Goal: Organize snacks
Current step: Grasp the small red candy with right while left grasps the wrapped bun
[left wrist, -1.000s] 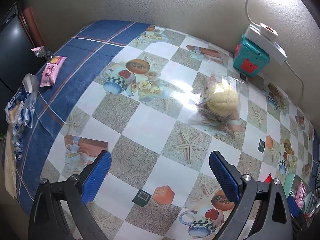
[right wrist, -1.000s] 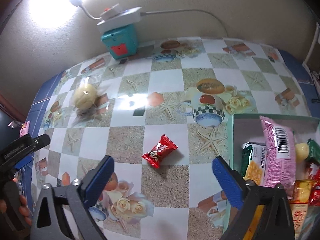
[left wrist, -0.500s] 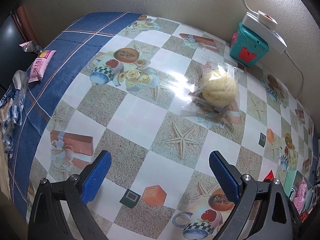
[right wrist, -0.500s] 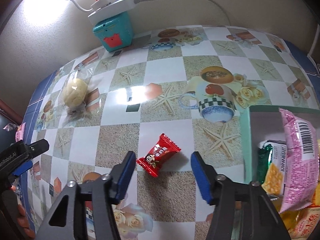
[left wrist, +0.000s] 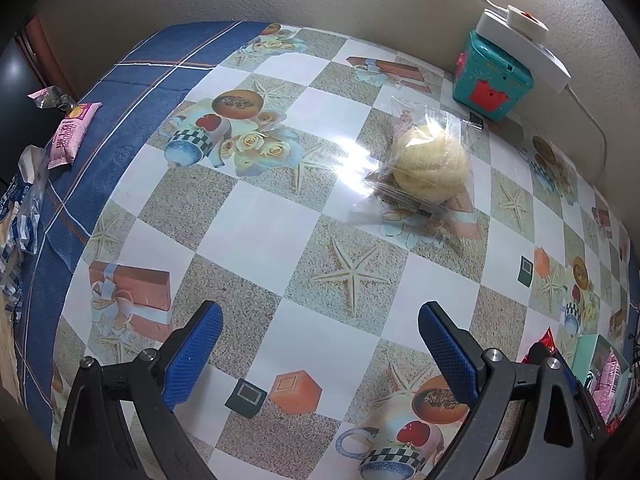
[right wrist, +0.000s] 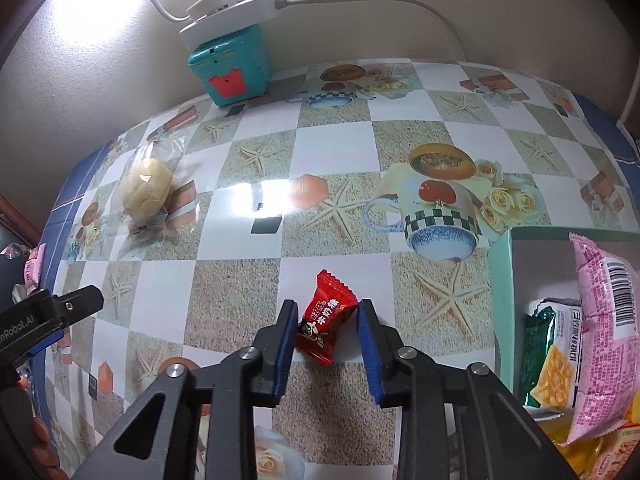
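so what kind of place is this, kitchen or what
Most likely a home dining or kitchen table pushed against a wall. The patterned vinyl tablecloth with printed cups and starfish, a power strip sitting on a teal box, and a green box of snacks all suggest a household, not a lab.

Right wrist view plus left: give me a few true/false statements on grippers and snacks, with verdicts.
1. The right gripper has its fingers on either side of the red candy. True.
2. The left gripper is closed on the wrapped bun. False: it is open, and the bun lies on the table ahead of it.
3. The green box already holds snack packets. True.
4. The red candy sits inside the green box. False: it lies on the tablecloth, left of the box.
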A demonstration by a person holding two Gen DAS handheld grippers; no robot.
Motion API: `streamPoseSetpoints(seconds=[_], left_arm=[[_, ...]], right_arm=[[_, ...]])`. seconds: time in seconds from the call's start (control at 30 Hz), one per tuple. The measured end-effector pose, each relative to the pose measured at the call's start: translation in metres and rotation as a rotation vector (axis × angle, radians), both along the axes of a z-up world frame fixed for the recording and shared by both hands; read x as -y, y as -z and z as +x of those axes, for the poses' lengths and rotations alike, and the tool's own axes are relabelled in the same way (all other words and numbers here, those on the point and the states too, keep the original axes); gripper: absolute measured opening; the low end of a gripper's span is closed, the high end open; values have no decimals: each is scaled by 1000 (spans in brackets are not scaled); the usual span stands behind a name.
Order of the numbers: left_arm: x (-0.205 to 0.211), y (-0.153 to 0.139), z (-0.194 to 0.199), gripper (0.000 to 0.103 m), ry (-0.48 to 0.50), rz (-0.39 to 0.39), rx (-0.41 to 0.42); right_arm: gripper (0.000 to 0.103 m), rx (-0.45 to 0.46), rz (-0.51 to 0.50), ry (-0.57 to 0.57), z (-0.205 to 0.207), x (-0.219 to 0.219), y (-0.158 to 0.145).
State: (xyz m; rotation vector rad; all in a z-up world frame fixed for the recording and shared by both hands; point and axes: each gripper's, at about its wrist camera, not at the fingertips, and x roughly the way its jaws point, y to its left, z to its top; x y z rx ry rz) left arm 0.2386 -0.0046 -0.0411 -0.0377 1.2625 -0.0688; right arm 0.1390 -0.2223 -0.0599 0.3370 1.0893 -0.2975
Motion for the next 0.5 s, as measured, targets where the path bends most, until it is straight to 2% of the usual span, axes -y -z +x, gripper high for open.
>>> streamPoseSetpoints(seconds=[0.2, 0.5], left_arm=[[0, 5, 1, 98, -14, -11, -9], [0, 10, 11, 98, -70, -102, -7]], right_arm=[[25, 11, -7, -12, 2, 0, 1], [21, 40, -10, -32, 11, 3, 2]])
